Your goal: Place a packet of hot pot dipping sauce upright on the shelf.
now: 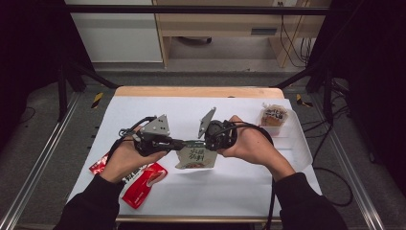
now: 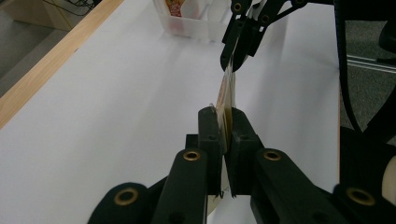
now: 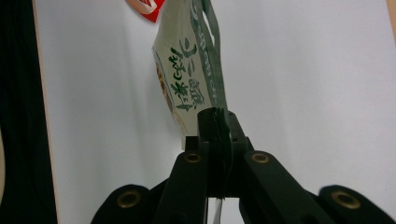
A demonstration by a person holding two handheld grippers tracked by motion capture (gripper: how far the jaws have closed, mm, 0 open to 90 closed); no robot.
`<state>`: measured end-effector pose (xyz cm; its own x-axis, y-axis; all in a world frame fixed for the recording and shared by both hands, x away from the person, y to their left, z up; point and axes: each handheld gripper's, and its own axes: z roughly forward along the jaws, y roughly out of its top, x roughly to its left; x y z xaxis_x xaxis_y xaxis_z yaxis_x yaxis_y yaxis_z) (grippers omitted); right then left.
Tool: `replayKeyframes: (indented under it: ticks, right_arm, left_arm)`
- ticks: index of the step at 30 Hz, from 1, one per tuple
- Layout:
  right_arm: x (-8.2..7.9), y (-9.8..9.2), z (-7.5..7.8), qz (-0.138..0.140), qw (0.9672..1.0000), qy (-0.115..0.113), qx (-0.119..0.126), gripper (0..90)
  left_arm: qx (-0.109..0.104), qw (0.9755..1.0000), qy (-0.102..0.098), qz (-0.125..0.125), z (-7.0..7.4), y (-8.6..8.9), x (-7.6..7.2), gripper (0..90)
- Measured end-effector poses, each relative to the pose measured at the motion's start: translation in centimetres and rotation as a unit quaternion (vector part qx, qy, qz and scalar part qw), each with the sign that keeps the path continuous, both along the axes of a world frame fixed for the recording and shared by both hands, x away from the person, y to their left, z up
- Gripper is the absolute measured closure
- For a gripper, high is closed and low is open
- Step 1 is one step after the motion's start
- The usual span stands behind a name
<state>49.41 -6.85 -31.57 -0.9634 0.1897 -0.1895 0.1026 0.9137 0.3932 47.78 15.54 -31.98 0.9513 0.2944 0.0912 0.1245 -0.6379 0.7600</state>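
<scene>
Two grippers (image 1: 184,143) (image 1: 203,142) pinching one green-lettered packet (image 1: 195,158), another packet (image 1: 273,116) in clear box (image 1: 280,130)

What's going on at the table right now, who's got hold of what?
A person holds a gripper in each hand, and both the left gripper and the right gripper are shut on the top edge of one green-printed snack pouch, held up between them above the white table cover. Red snack packets lie near the left forearm. A clear plastic bin with another packet sits at the far right.

pale green packet (image 1: 195,157) w/ dark green script.
</scene>
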Motion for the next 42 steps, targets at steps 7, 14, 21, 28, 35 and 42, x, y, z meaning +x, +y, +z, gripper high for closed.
replayKeyframes:
  ticks: [7, 14, 21, 28, 35, 42]
  right_arm:
    - [0.0, -0.2, -0.1, -0.001, 1.0000, 0.002, 0.001, 90.0]
    - [0.2, -0.8, 0.0, -0.003, 1.0000, -0.004, -0.003, 90.0]
    - [0.6, -2.1, 1.1, -0.019, 0.9997, -0.014, 0.000, 90.0]
    - [1.2, -4.2, 3.3, -0.037, 0.9987, -0.033, 0.008, 90.0]
    - [2.0, -7.0, 6.0, -0.065, 0.9962, -0.056, 0.018, 90.0]
    - [2.2, -9.7, 8.0, -0.091, 0.9928, -0.074, 0.022, 90.0]
  left_arm:
    - [-0.002, 1.0000, 0.000, 0.000, -0.1, -0.2, 0.1, 84.4]
    - [-0.017, 0.9994, -0.019, 0.021, 0.1, -0.2, -0.3, 51.1]
    - [-0.019, 0.9980, -0.036, 0.049, -0.6, 0.6, -0.8, 23.8]
    - [-0.012, 0.9956, -0.029, 0.089, -2.9, 1.9, -0.6, 13.3]
    - [-0.028, 0.9927, -0.022, 0.115, -5.5, 3.5, -0.5, 11.1]
    - [-0.031, 0.9917, -0.015, 0.124, -7.3, 4.3, -0.5, 10.6]
